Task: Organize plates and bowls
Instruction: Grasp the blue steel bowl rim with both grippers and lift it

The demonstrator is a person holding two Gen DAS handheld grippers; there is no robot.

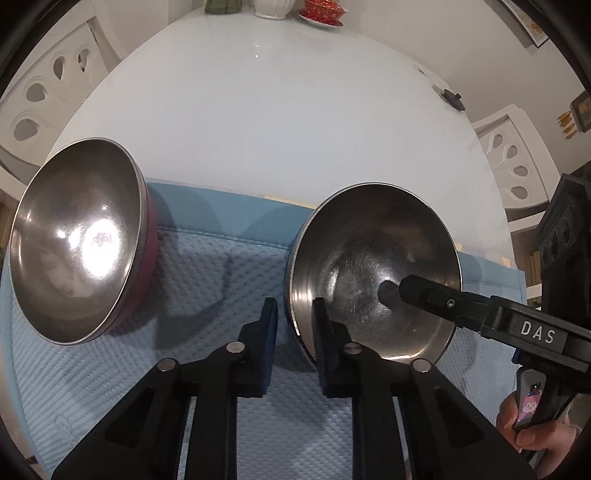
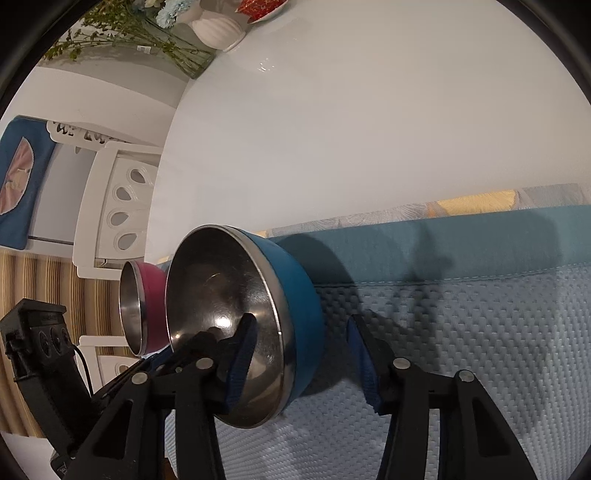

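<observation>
— What lies on the white counter (image 1: pixel 266 122)?
— A pale blue quilted mat (image 2: pixel 461 332) with a darker blue border, at the near edge.
— And at the far end?
— A white ribbed vase (image 2: pixel 218 31) beside green stems and pale flowers (image 2: pixel 122 33), and a red patterned dish (image 1: pixel 323 9).
— Around the counter?
— White chairs (image 2: pixel 118 206) with teardrop cut-outs.

Desk: glossy white desk (image 1: pixel 258 110) reflecting overhead light
Seating: white carved chairs (image 2: pixel 118 206) standing alongside
Floor: striped wood flooring (image 2: pixel 40 288) showing below
</observation>
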